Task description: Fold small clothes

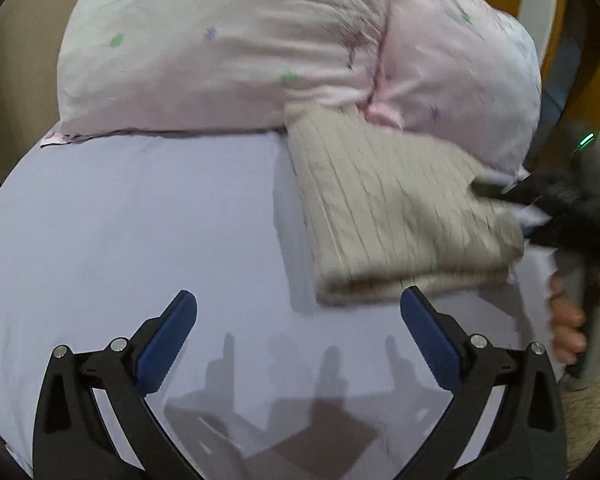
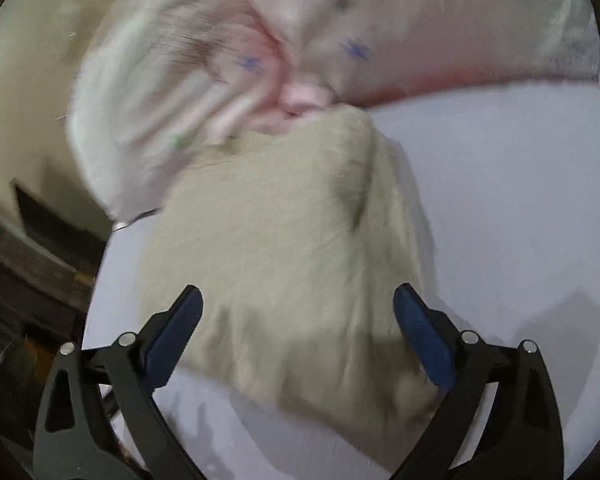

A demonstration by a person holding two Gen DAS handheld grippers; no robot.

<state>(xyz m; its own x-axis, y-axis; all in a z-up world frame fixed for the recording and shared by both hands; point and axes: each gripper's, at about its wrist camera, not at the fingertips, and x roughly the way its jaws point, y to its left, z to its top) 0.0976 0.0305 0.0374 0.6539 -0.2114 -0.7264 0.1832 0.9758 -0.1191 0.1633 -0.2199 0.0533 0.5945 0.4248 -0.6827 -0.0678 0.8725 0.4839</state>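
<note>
beige ribbed garment [image 1: 384,208], lavender sheet [image 1: 140,220]

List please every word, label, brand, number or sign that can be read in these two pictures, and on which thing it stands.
None: no readable text in either view.
The pink pillow bears only small star-like marks, not letters.
The beige knit garment shows no label.
The right gripper shows only a green light, blurred.

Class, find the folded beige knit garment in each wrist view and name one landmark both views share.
Left wrist: beige knit garment right of centre, on the lilac sheet.
Right wrist: garment at centre, between the open tool's fingers.
Shared landmark: pink pillow touching its far end.
</note>
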